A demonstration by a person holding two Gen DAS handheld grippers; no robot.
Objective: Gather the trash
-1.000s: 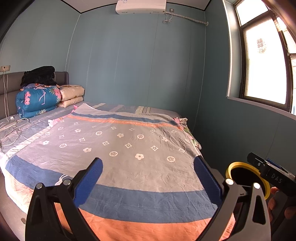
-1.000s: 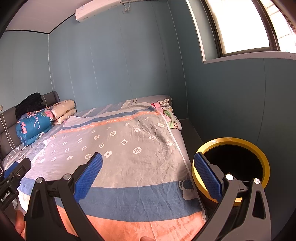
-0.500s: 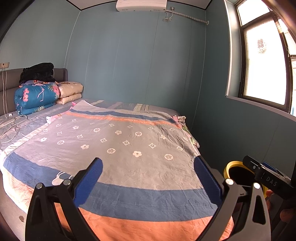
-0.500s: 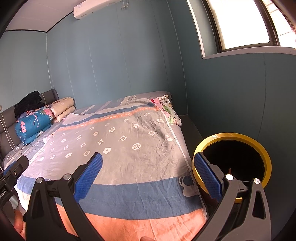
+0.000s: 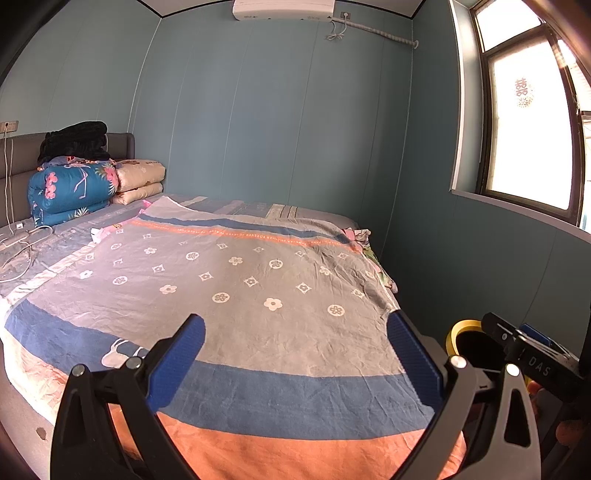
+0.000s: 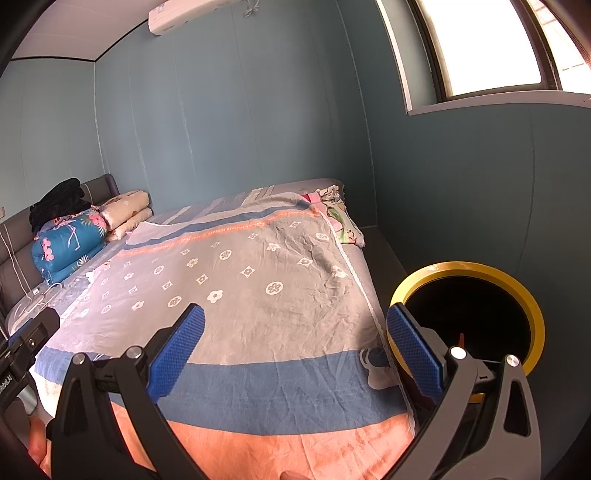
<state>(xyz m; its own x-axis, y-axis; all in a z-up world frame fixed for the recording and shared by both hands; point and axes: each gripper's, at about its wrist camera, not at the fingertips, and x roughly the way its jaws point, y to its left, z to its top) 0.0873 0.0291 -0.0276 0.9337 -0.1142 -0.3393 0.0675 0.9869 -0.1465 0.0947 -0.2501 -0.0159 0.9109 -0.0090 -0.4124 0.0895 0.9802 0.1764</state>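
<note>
Left wrist view: I hold the left gripper [image 5: 295,354] over the foot of the bed [image 5: 236,295], its blue-padded fingers [image 5: 177,363] spread wide with nothing between them. The bed carries a grey flowered cover with blue and orange bands. At the head of the bed sits a folded blue floral quilt [image 5: 70,192] with a dark bundle of clothing [image 5: 74,142] on top, and two cream pillows [image 5: 140,181] just beside it. White cables [image 5: 22,243] lie on the bed near the quilt. Off the bed's foot corner, on the window side, the yellow-rimmed bin [image 5: 456,332] is partly hidden behind the right gripper's body. An air conditioner [image 5: 282,9] hangs on the wall beyond the bed; a window [image 5: 528,122] faces the bed's far side. Right wrist view: the right gripper [image 6: 295,350] also hovers over the bed's foot, fingers [image 6: 415,350] spread apart and empty. The bin [image 6: 517,291] stands on the floor just beside the bed's foot corner, its inside dark; one small orange scrap [image 6: 461,338] shows within. I cannot make out any trash on the bed.
</note>
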